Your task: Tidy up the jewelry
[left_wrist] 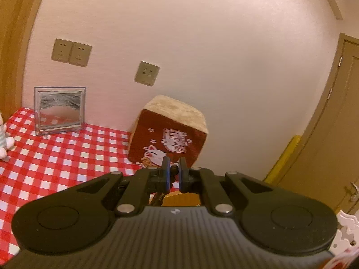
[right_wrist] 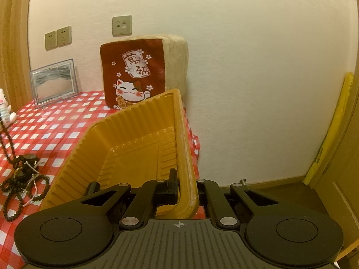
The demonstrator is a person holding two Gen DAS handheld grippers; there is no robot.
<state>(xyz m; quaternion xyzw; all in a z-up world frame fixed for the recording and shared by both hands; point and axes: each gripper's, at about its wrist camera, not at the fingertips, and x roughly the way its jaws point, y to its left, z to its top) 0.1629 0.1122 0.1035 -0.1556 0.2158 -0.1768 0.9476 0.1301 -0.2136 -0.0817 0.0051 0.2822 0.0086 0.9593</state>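
My left gripper (left_wrist: 173,170) is shut on a dark bead string (left_wrist: 173,168); more of the strand hangs below the fingers, above a bit of the orange tray (left_wrist: 181,198). My right gripper (right_wrist: 182,179) is shut on the right rim of the orange ribbed plastic tray (right_wrist: 125,139) and holds it tilted up over the checked tablecloth. A pile of dark bead strings and a pearl strand (right_wrist: 24,177) lies on the cloth at the left of the right wrist view.
A red lucky-cat cushion (right_wrist: 134,71) leans on the wall behind the tray. A glass sand-picture frame (right_wrist: 53,80) and a white cat figure (right_wrist: 5,109) stand at the left. The red-white checked table (left_wrist: 44,157) ends at the right near a door (left_wrist: 332,134).
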